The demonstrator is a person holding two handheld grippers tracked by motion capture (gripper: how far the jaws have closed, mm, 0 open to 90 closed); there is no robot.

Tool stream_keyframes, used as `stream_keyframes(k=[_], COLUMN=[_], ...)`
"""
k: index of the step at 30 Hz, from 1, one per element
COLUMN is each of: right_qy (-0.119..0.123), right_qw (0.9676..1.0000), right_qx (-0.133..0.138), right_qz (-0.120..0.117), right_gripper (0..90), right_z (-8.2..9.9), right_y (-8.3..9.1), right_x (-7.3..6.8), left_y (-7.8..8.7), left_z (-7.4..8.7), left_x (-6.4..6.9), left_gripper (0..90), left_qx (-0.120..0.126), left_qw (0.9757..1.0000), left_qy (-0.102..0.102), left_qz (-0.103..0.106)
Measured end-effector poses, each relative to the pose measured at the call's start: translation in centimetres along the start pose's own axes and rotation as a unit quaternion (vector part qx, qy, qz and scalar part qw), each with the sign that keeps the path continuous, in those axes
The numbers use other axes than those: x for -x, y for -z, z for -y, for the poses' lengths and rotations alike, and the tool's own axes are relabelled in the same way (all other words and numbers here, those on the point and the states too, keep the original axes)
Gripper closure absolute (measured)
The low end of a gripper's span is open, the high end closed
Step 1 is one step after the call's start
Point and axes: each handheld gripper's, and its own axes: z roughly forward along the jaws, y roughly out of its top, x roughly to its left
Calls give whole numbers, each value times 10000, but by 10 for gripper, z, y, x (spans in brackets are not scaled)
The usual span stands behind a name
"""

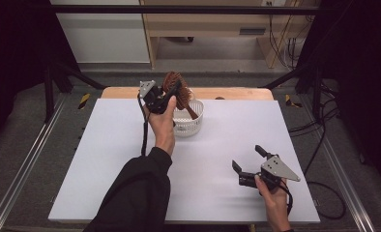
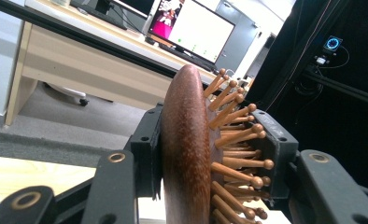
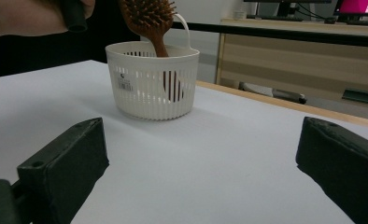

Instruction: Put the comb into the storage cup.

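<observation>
The left gripper (image 1: 171,96) clamps the head of the wooden hairbrush (image 1: 173,88) between its fingers (image 2: 147,154): one pad bears on the smooth rounded back, the other on the bristle tips. The brush stands nearly upright over the white basket (image 1: 188,124), which sits at the far middle of the tabletop (image 1: 217,159). In the right gripper view, the handle descends inside the basket rim (image 3: 152,49) and shows as a dark shape behind the slotted wall; whether its end touches the basket floor cannot be determined.

The right gripper (image 1: 249,159) hovers low over the near right part of the tabletop, well apart from the basket, with its fingers (image 3: 70,158) spread wide and nothing between them.

In the left gripper view, the lower end of the brush head is cut off by the frame edge.
</observation>
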Motion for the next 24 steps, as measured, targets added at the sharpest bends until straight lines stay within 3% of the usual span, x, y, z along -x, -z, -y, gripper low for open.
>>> stream_keyframes(k=[24], right_qy=[18], right_qw=[10000], right_qx=[-6], right_qz=[-15], right_gripper=[25], right_z=[0], right_y=[-1], right_x=[-1], left_y=[0], left_z=[8], left_x=[-12], left_gripper=[507], left_qx=[-41], left_qw=[10000], left_qy=[33], left_qz=[-58])
